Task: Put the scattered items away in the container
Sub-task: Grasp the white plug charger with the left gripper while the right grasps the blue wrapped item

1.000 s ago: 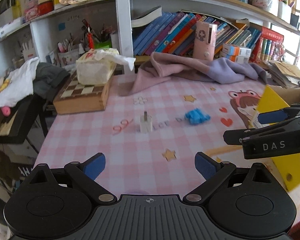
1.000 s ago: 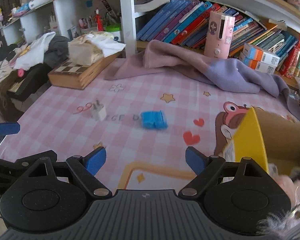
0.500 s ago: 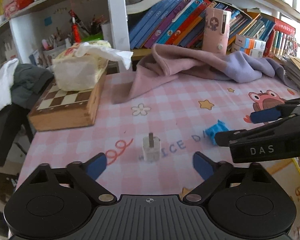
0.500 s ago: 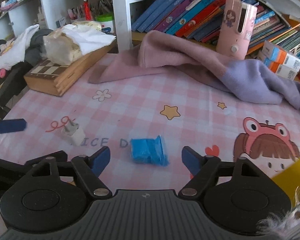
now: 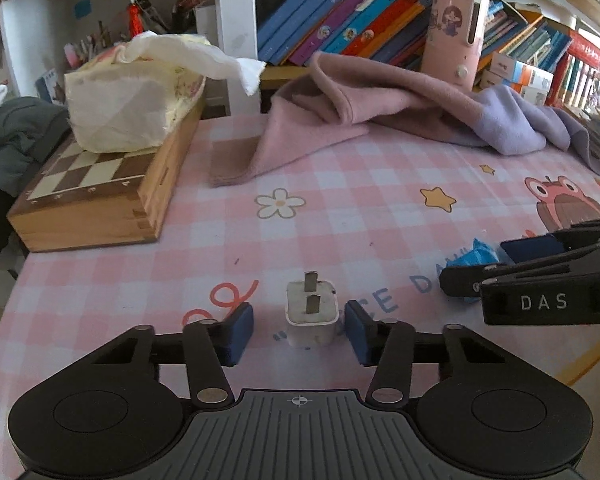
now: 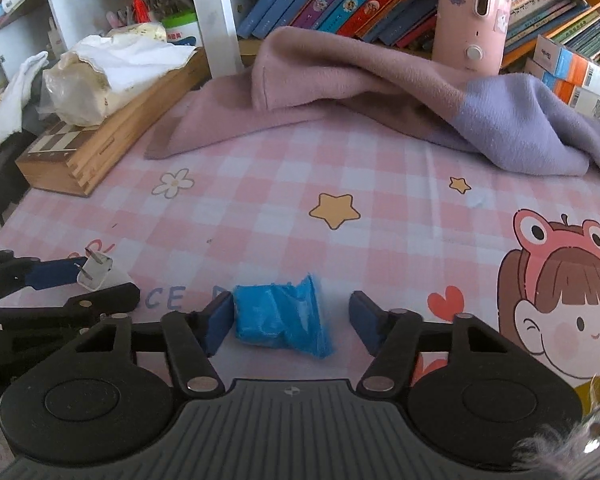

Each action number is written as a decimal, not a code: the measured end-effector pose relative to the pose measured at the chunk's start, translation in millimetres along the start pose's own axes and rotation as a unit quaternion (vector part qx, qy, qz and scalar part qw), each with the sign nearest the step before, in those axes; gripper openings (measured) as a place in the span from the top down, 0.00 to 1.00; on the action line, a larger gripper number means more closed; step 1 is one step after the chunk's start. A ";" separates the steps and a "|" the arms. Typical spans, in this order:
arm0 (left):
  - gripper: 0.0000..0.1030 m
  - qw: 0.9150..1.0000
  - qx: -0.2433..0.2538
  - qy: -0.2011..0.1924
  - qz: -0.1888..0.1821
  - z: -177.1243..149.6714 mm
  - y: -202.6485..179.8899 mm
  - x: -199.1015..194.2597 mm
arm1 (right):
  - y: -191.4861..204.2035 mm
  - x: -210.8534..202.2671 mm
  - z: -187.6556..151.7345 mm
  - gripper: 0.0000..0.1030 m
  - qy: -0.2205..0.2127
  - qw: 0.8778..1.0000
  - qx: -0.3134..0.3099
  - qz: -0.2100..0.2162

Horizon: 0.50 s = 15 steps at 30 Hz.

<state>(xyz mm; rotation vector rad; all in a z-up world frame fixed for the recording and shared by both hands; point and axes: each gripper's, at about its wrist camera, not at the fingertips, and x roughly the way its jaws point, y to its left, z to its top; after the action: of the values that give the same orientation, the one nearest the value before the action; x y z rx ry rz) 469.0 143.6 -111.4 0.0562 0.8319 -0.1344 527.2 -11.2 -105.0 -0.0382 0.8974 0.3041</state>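
A white plug adapter (image 5: 311,314) stands on the pink checked tablecloth with its prongs up. My left gripper (image 5: 300,332) is open with a finger on each side of the adapter, and gaps show on both sides. A crumpled blue packet (image 6: 283,320) lies on the cloth. My right gripper (image 6: 290,322) is open around it; the left pad touches the packet and the right pad stands apart. The adapter (image 6: 96,274) also shows at the left of the right wrist view, and the packet (image 5: 474,258) shows behind the right gripper in the left wrist view. The container is out of view.
A wooden chess box (image 5: 96,196) with a tissue pack (image 5: 136,96) on it sits at the back left. A pink and purple blanket (image 5: 400,108) lies along the back edge. A pink bottle (image 6: 474,12) stands before the bookshelf (image 5: 360,12).
Both grippers moved forward and down to the tabletop. The left one now straddles the adapter, the right one the blue packet. The yellow box has left both views.
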 end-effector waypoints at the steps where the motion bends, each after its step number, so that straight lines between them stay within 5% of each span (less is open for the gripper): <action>1: 0.61 1.000 0.001 -0.003 0.001 0.0 0.2 0.5 | 0.6 -0.1 0.3 0.53 -0.002 1.000 -0.004 -0.001; 5: 0.77 1.000 0.000 -0.006 -0.004 0.9 1.9 0.0 | 1.3 -2.6 0.8 0.60 -0.001 1.000 -0.007 0.006; 15: 0.77 1.000 0.001 -0.022 -0.019 -2.1 -3.5 -31.0 | 10.6 -33.8 -2.1 0.61 -0.016 1.000 -0.008 0.010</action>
<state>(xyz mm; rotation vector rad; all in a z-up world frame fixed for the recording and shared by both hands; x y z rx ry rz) 446.4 143.4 -89.8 0.0397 0.7881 -0.1708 503.0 -9.6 -79.2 -0.0393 0.8636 0.3297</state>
